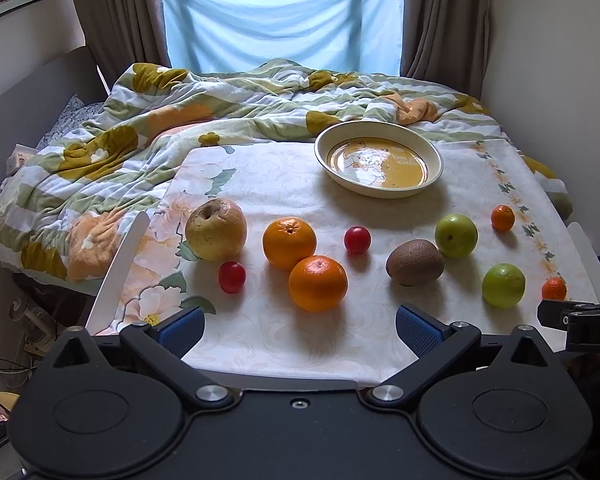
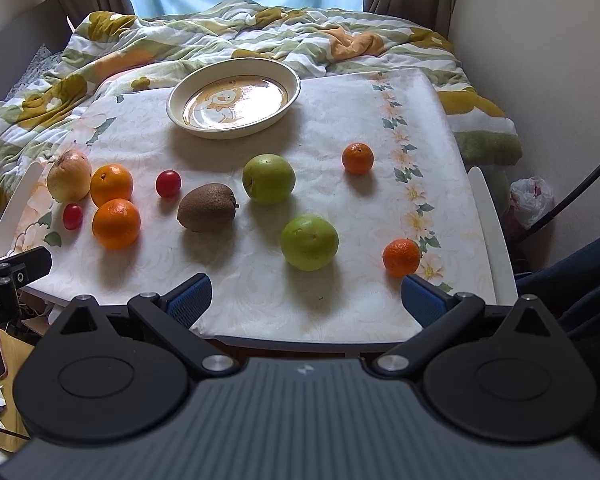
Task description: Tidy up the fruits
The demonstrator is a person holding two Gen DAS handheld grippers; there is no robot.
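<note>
Ten pieces of fruit lie scattered across the tabletop (image 1: 284,344), which is covered with a pale flowered cloth, in front of an empty cream plate (image 1: 379,165) with an orange cartoon print at the far side. At the left sits a wrinkled yellow apple (image 1: 216,229), dimple tilted up toward the camera, with a small red tomato (image 1: 232,277) just in front of it. Two oranges (image 1: 304,266) sit touching near the middle, the nearer one directly ahead of the left gripper (image 1: 300,330), and a second tomato (image 1: 357,239) stands apart to their right. A brown kiwi (image 2: 207,207) lies on its side, its long axis running roughly left to right with the pointed end to the right. Two green apples (image 2: 290,216) sit right of it, one farther and one nearer, and two small tangerines (image 2: 380,208) lie toward the right edge, the nearer one just beyond the right finger of the right gripper (image 2: 306,298). Both grippers hover level over the near edge of the tabletop, aimed forward at the fruit, blue-padded fingers (image 2: 190,300) spread wide apart and holding nothing. A rumpled flowered quilt (image 1: 140,128) lies on the bed behind.
</note>
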